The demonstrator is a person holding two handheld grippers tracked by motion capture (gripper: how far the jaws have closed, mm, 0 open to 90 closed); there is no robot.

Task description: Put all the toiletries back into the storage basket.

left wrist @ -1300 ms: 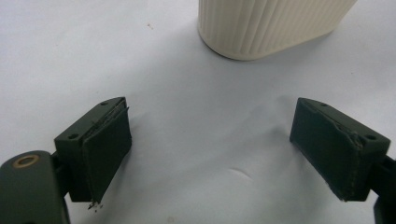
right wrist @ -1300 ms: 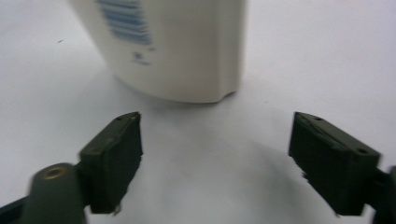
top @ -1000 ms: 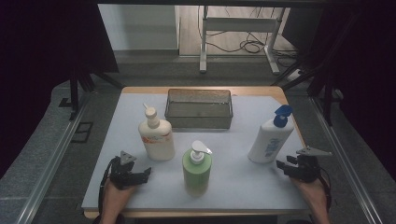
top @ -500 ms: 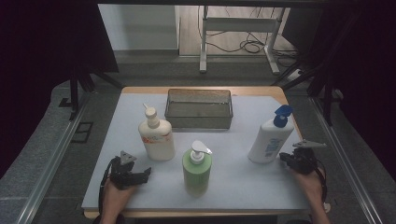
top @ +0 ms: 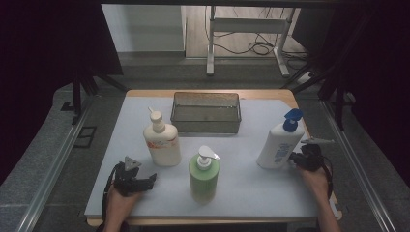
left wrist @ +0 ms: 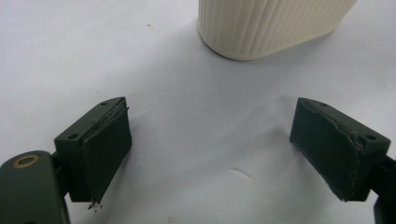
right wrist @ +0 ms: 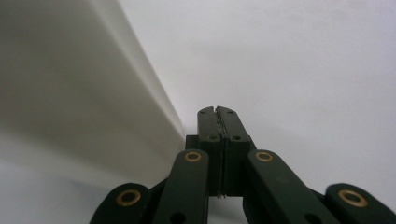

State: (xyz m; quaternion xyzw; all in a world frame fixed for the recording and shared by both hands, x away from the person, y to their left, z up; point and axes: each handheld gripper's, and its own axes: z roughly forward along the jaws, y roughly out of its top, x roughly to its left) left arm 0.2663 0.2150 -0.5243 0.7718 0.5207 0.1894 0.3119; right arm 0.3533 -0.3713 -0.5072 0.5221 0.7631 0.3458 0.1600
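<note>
My right gripper, jaws closed on nothing, sits against the blue-capped bottle at four o'clock on the mat. Nothing grasped yet; the wire basket at twelve o'clock holds nothing.

Right gripper fingers together; white bottle, blurred, just beside.

Colours on the pale bench

White bottle with blue pump and blue label print; cream bottle with orange label and ribbed base; green bottle with white pump; dark grey mesh basket; black claws.
</note>
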